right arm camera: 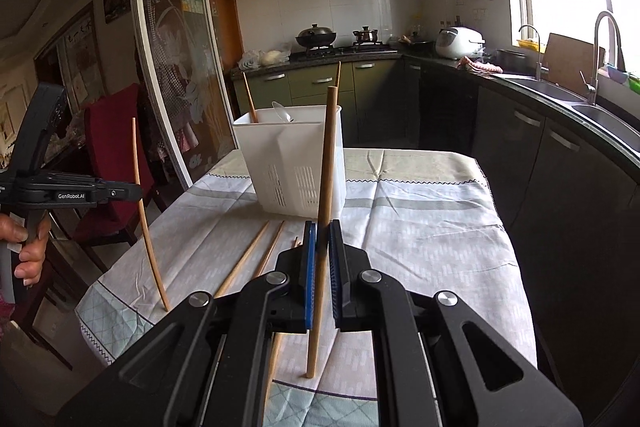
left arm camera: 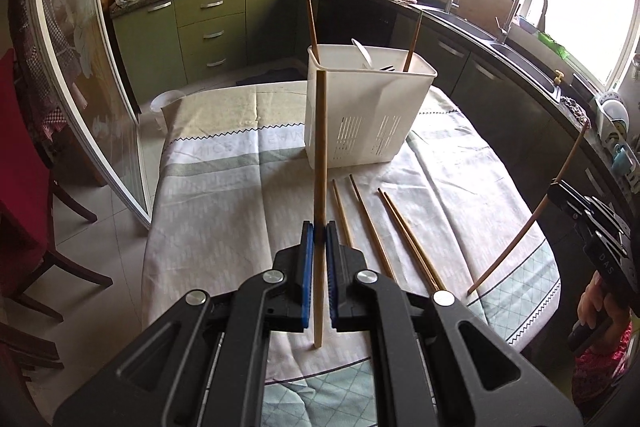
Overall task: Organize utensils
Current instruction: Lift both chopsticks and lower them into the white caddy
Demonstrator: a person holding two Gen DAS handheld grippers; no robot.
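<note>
1. white utensil caddy [left arm camera: 368, 107] stands ahead on the tabletop [left arm camera: 224, 211], nearer my left tool [left arm camera: 319, 231].
2. both tools pinch upright chopsticks [left arm camera: 320, 163]; right tool [right arm camera: 322, 231] likewise.
3. four loose chopsticks [left arm camera: 372, 223] lie between.

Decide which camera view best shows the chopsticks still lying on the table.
Left wrist view: four loose chopsticks lie in plain sight before the white holder. In the right wrist view, the right hand-held gripper hides most of them.

Eight chopsticks [left arm camera: 320, 163], one white caddy [left arm camera: 366, 107], one spoon [left arm camera: 363, 53], two tools [left arm camera: 319, 231].
</note>
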